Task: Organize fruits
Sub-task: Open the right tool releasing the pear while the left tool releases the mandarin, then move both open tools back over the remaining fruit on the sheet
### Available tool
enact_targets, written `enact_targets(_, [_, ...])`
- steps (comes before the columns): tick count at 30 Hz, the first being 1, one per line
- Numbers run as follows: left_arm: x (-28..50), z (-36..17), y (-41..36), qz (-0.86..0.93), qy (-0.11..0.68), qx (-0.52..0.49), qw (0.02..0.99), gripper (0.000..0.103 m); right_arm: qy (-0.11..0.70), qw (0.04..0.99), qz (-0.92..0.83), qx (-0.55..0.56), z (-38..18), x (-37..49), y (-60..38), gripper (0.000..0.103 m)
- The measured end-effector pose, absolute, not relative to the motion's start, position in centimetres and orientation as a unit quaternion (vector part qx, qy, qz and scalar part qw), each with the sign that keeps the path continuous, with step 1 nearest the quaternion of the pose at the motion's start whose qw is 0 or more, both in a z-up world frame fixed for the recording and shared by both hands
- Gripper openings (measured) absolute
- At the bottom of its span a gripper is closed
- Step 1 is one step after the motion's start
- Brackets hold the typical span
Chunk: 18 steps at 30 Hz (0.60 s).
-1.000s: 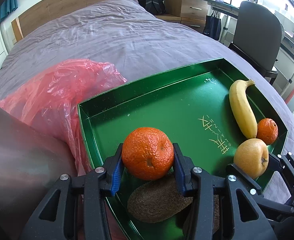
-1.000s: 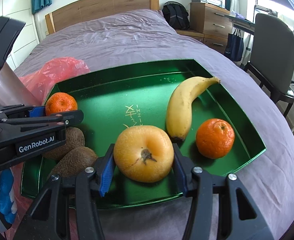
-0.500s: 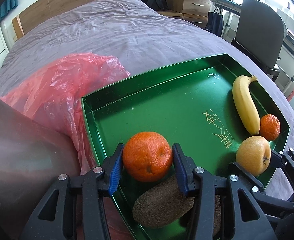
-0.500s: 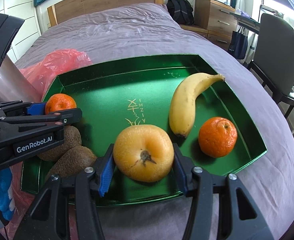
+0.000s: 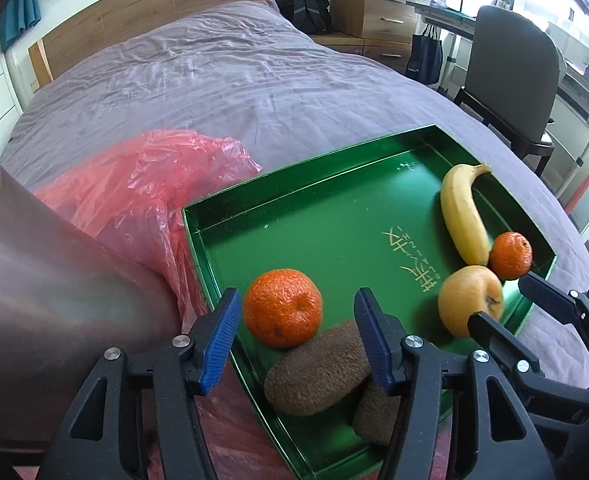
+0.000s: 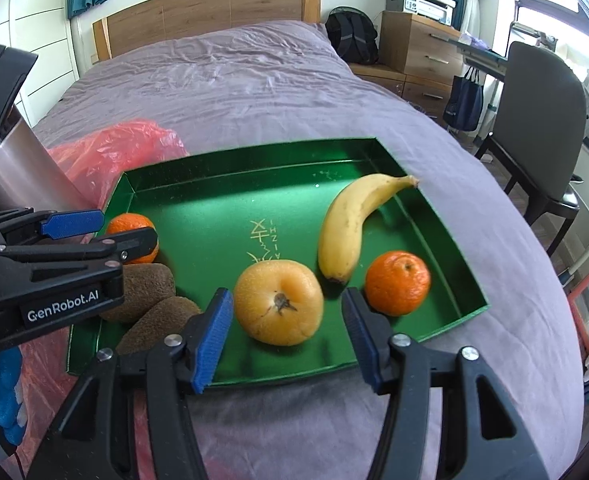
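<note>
A green tray (image 5: 334, 232) (image 6: 214, 208) lies on the bed. My left gripper (image 5: 296, 332) (image 6: 130, 226) has its jaws opening around an orange (image 5: 282, 314) (image 6: 132, 224); the blue pads stand clear of it. The orange rests against two kiwis (image 5: 314, 368) (image 6: 142, 292) in the tray's near left corner. The jaws of my right gripper (image 6: 286, 332) (image 5: 496, 300) are opening either side of a yellow round fruit (image 6: 278, 306) (image 5: 468, 306), with gaps at both pads. A banana (image 6: 350, 224) (image 5: 464, 216) and a smaller orange (image 6: 398, 282) (image 5: 510, 255) lie at the tray's right.
A crumpled red plastic bag (image 5: 134, 192) (image 6: 126, 148) lies left of the tray on the purple-grey bedsheet (image 5: 234, 80). A smooth grey-brown surface (image 5: 46, 288) fills the near left. A dark chair (image 6: 542, 120), a wooden dresser (image 6: 418, 52) and a backpack (image 6: 352, 38) stand beyond the bed.
Both grippers have spread their jaws off the fruit and drawn back and up. The orange and the yellow fruit now rest free in the tray.
</note>
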<state>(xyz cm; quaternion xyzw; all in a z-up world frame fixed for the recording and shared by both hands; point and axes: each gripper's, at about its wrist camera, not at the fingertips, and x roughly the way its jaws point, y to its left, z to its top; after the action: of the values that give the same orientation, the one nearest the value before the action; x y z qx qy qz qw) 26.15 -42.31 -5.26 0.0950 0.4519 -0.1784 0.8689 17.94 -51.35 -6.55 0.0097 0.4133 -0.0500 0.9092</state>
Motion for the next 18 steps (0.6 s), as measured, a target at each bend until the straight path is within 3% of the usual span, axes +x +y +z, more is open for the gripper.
enact_targets(18, [17.5,-0.3,-38.8,-0.233,0.437,0.070,0.866,0.062,0.388,0.917,-0.094,0.015,-0.8,10.7,-51.8,0.092])
